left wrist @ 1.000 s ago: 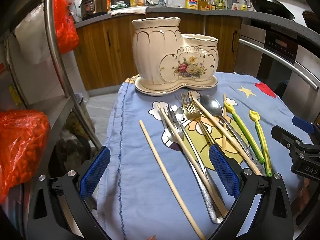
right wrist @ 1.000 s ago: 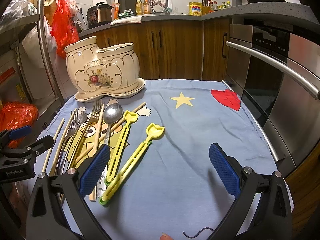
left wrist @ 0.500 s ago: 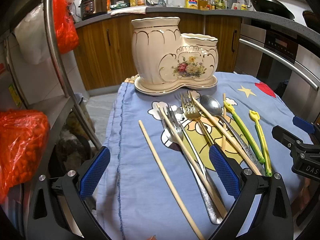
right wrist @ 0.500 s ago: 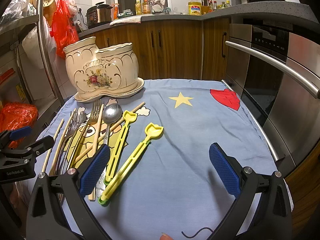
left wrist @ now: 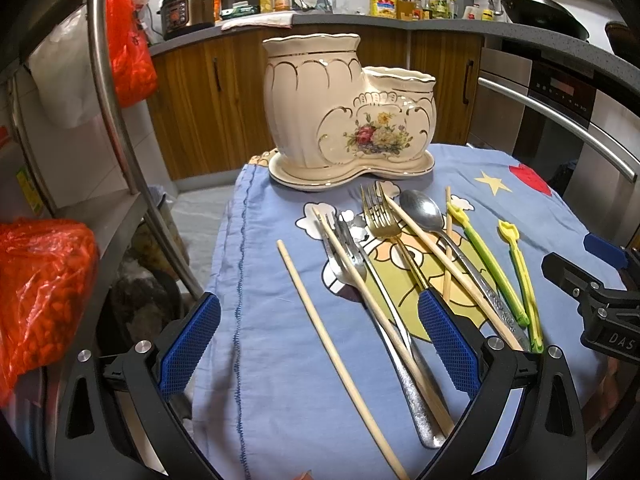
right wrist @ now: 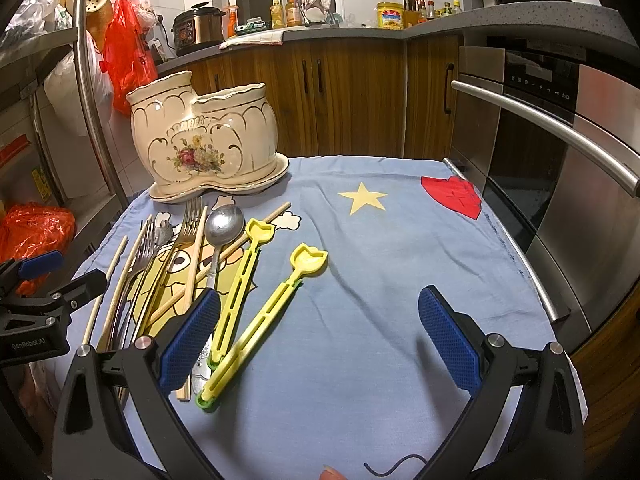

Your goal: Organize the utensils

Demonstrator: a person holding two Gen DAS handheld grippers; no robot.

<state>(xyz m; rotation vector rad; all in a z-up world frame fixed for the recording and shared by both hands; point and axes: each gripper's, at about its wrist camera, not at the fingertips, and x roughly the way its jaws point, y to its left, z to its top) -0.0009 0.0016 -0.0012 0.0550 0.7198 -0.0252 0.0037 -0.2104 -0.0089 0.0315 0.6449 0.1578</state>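
Blue cloth (right wrist: 400, 280) covers the surface, with a cream ceramic holder (left wrist: 344, 112) standing upright on its saucer at the far edge. Both left tongs (left wrist: 318, 344) and right tongs (right wrist: 318, 344) gape wide, holding nothing and touching nothing. Near the holder, the utensils lie fanned on the cloth: bare chopstick (left wrist: 336, 352) at the left, silver fork (left wrist: 384, 328), gold fork (left wrist: 384, 224), spoon (left wrist: 424, 212), and two yellow-green plastic picks (right wrist: 256, 312) at the right.
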